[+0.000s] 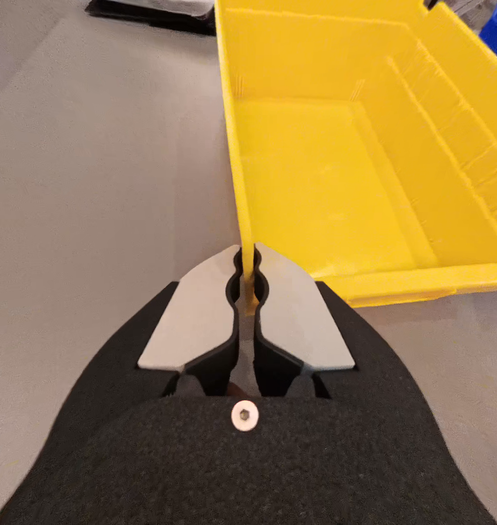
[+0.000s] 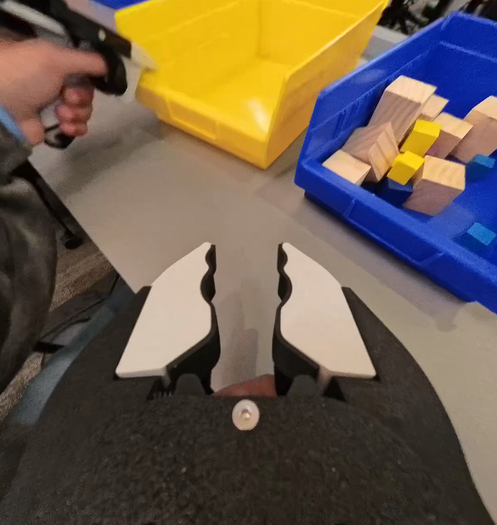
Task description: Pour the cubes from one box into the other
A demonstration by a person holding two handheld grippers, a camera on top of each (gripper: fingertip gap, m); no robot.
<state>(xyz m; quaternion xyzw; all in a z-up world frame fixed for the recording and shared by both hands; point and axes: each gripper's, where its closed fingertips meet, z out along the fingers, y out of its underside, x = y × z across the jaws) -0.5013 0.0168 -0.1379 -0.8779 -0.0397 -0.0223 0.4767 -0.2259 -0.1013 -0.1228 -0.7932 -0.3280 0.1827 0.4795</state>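
Cubes of pale wood [image 2: 437,184], together with smaller yellow [image 2: 406,167] and blue painted ones [image 2: 481,233], lie heaped in the open blue plastic bin [image 2: 383,227] at the right of the grey tabletop [image 2: 170,204]. None shows in the open yellow plastic bin [image 1: 326,184], whose floor looks bare in both views, though its near corner under the rim is hidden in the left wrist view, so a stray cube there cannot be ruled out.

As a judgement, the pour looks done: the yellow bin is empty and the blue one holds the load. What seems left is to set the yellow bin square on the table and let it go.

Left gripper [image 1: 247,250] is clamped on the yellow bin's thin side wall, which runs between the two pale fingers. In the right wrist view the same tool appears far off, blurred, held in a person's hand [image 2: 42,93] at the bin's corner. Whether the bin sits flat or is slightly raised cannot be told.

Right gripper [image 2: 245,250] hangs over bare table short of the blue bin, its fingers spread and holding nothing.
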